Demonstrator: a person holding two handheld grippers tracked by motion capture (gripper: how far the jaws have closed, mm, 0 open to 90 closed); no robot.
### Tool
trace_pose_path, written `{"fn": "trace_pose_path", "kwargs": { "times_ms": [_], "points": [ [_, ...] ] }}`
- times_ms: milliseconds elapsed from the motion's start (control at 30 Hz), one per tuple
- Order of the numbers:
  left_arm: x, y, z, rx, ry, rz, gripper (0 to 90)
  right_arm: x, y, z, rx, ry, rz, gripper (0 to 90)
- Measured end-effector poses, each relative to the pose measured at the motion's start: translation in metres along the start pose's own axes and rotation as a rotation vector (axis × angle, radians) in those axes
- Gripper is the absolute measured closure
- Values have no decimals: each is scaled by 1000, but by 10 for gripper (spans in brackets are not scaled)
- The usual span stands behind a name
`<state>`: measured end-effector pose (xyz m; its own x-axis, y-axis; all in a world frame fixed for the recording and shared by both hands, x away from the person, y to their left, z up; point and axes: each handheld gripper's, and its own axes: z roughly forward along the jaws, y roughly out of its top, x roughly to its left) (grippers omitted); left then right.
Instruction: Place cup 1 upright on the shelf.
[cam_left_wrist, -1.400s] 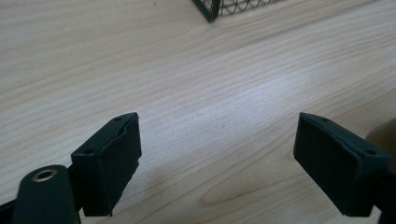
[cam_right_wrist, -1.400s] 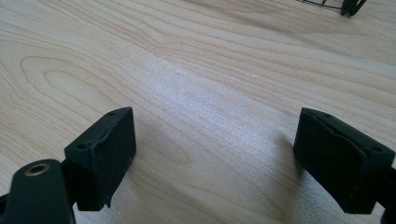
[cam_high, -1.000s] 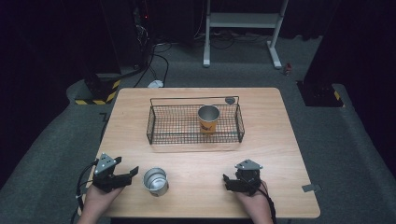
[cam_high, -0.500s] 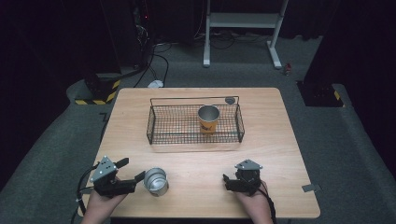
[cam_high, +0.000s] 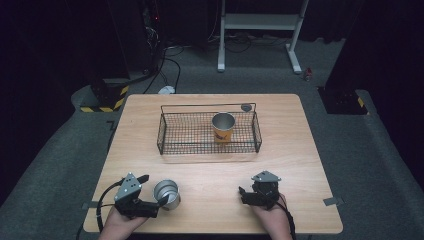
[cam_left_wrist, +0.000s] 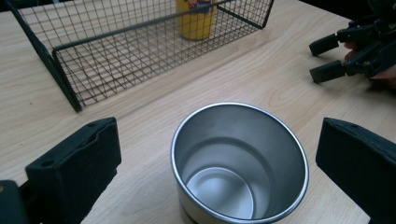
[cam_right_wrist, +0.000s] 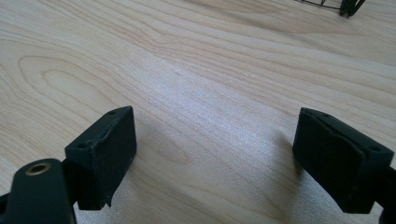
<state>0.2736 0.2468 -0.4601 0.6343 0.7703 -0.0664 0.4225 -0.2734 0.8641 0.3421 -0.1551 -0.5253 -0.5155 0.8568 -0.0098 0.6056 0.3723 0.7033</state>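
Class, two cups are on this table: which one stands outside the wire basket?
The plain steel cup by the left gripper, between its open jaws, untouched. The other cup, with an orange label, stands inside the basket.

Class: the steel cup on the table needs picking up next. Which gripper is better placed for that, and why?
Left. The left gripper has just opened its jaws, and they flank the steel cup without touching. The right gripper rests open, apart from it, over bare table.

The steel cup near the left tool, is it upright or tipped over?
Upright. The steel cup stands on its base, its open mouth facing up and its bare bottom visible inside.
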Motion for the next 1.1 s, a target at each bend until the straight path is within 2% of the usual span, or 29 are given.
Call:
{"fn": "trace_pose_path", "kwargs": {
  "times_ms": [200, 300, 667, 833, 967, 1100],
  "points": [
    [-4, -3, 6, 16, -5, 12, 5, 0, 0, 0, 0, 0, 0, 137],
    [-7, -5, 11, 30, 2, 34, 2, 0, 0, 0, 0, 0, 0, 137],
    [-11, -13, 23, 77, -22, 49, 3, 0, 0, 0, 0, 0, 0, 137],
    [-14, -18, 24, 86, -9, 75, 6, 0, 0, 0, 0, 0, 0, 138],
    [-12, -20, 22, 62, -23, 68, 6, 0, 0, 0, 0, 0, 0, 137],
    [-13, -21, 24, 75, -27, 80, 6, 0, 0, 0, 0, 0, 0, 138]
  ]
}}
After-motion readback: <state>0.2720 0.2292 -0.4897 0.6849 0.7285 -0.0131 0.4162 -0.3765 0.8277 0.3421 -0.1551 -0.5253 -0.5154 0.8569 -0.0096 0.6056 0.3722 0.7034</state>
